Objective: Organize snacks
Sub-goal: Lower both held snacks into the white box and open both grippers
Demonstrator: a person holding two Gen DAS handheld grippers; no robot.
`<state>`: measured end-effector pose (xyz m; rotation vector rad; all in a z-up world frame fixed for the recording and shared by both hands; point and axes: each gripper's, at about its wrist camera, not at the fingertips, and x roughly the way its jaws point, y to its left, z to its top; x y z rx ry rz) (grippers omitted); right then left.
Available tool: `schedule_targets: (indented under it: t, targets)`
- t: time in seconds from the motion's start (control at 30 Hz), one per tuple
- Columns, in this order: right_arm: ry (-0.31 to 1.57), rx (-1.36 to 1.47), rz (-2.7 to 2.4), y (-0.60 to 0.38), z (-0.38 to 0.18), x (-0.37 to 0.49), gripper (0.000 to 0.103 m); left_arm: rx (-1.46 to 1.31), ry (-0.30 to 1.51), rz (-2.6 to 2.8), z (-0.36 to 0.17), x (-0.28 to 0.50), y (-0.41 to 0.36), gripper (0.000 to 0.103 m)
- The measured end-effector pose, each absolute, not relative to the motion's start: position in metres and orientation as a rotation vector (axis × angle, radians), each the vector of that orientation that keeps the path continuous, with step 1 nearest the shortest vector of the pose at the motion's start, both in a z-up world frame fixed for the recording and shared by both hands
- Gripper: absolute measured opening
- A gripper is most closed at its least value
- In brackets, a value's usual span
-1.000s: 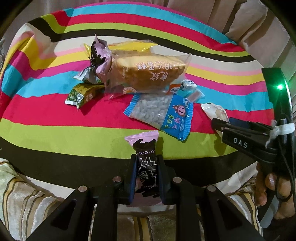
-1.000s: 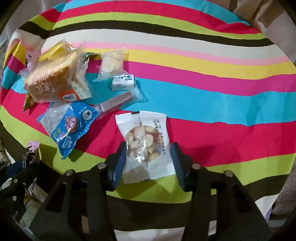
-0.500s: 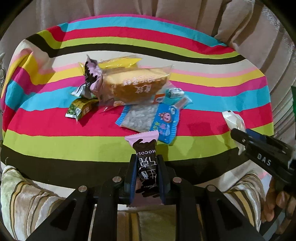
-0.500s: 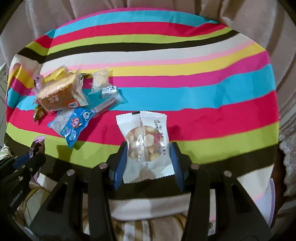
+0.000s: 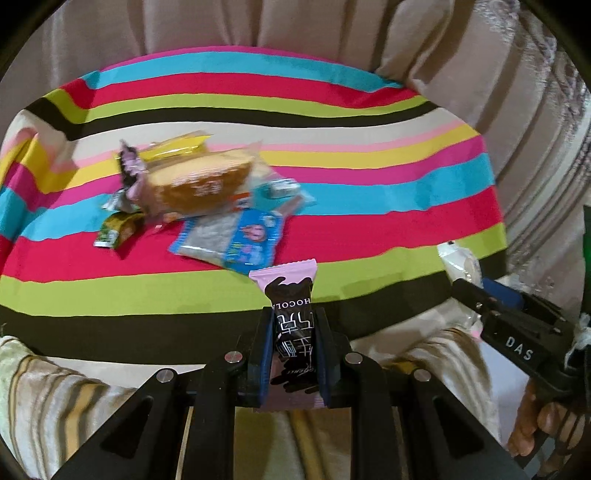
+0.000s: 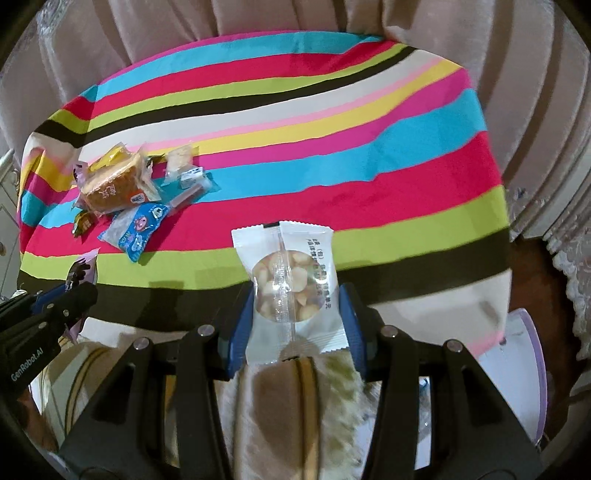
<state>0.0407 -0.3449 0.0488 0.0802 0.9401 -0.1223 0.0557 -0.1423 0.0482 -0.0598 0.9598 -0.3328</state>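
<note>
My left gripper point(image 5: 293, 314) is shut on a pink and black chocolate bar wrapper point(image 5: 290, 295), held upright above the near edge of the striped cloth point(image 5: 332, 122). My right gripper point(image 6: 295, 291) is shut on a white packet of nuts point(image 6: 288, 280) with a clear window. In the left wrist view that packet point(image 5: 461, 264) and the right gripper point(image 5: 465, 286) show at the right edge. A heap of snacks lies on the cloth: a wrapped cake point(image 5: 199, 184), a blue packet point(image 5: 236, 240), a green sweet point(image 5: 114, 232), and a small blue-white box point(image 5: 282, 188).
The striped cloth point(image 6: 332, 122) covers a table backed by beige curtains point(image 6: 258, 18). A striped cushion point(image 5: 55, 387) lies below the near edge. A white and lilac container point(image 6: 517, 354) sits low at the right. A hand point(image 5: 543, 424) grips the right tool.
Both grippers have drawn back and upward from the table with their snacks, so the cloth and the snack heap look smaller and farther off. The grips are unchanged.
</note>
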Motion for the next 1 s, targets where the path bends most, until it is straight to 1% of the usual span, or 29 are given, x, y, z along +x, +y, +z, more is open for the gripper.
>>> schedule_targets:
  t: [0.4, 0.67, 1.0]
  targets:
    - [0.911, 0.12, -0.245, -0.397, 0.06, -0.026, 0.049, -0.074, 0.919, -0.556, 0.059, 0.022, -0.19, 0.021]
    - [0.925, 0.168, -0.345, -0.441, 0.052, -0.071, 0.049, -0.035, 0.905, -0.688, 0.065, -0.003, -0.23, 0.021]
    - [0.961, 0.229, -0.452, -0.481, 0.034, -0.109, 0.05, 0.026, 0.948, -0.853, 0.063, -0.033, -0.285, 0.021]
